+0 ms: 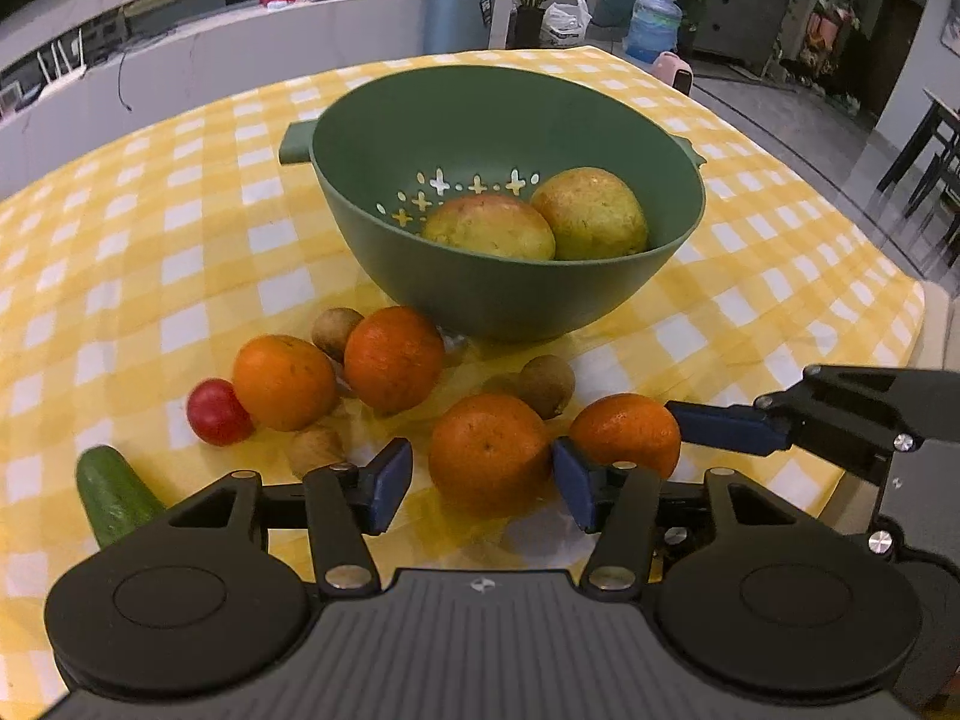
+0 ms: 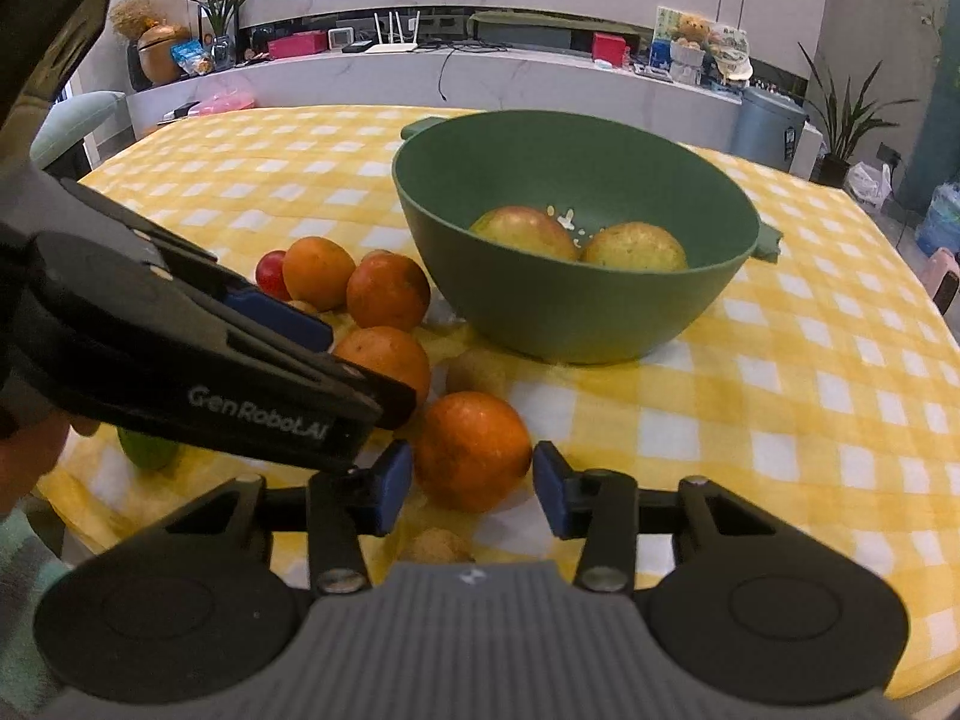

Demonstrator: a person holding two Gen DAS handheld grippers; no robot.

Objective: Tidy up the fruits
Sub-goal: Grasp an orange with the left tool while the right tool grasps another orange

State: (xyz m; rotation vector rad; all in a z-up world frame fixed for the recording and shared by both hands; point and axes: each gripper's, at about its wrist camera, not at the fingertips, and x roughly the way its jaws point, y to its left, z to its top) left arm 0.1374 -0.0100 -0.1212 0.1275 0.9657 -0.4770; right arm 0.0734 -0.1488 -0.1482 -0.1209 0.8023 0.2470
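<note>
A green bowl (image 1: pixel 510 294) with cut-out holes in its bottom sits on a counter (image 1: pixel 150 228) covered by a yellow and white checked cloth. Two yellowish fruits (image 1: pixel 489 227) lie side by side inside the bowl, touching each other.

In front of the bowl, loose fruit is scattered on the cloth. Four oranges lie there: one (image 1: pixel 283 382) just beside a small red fruit (image 1: pixel 217 411), a second (image 1: pixel 393 358) next to it, and two nearer the grippers. Small brown fruits (image 1: pixel 547 385) sit among the oranges, and a cucumber (image 1: pixel 113 495) lies at the left edge, apart from the rest.

The left gripper (image 1: pixel 483 485) is spread wide, with a near orange (image 1: pixel 489 454) resting between its blue fingers (image 1: pixel 390 483). The right-hand finger touches or nearly touches the orange, while the left-hand one stands clear of it, so the fruit is not pinched.

The right gripper (image 2: pixel 473 485) is also spread, with the other near orange (image 2: pixel 473 450) sitting between its blue fingers (image 2: pixel 393 483). Both fingers are close against the orange's sides; whether they press on it cannot be told. In the left wrist view this orange (image 1: pixel 625 433) lies just beside the first one, with one finger of the right gripper reaching in along its right side. Another small brown fruit (image 2: pixel 437 546) lies on the cloth close under the right gripper.
</note>
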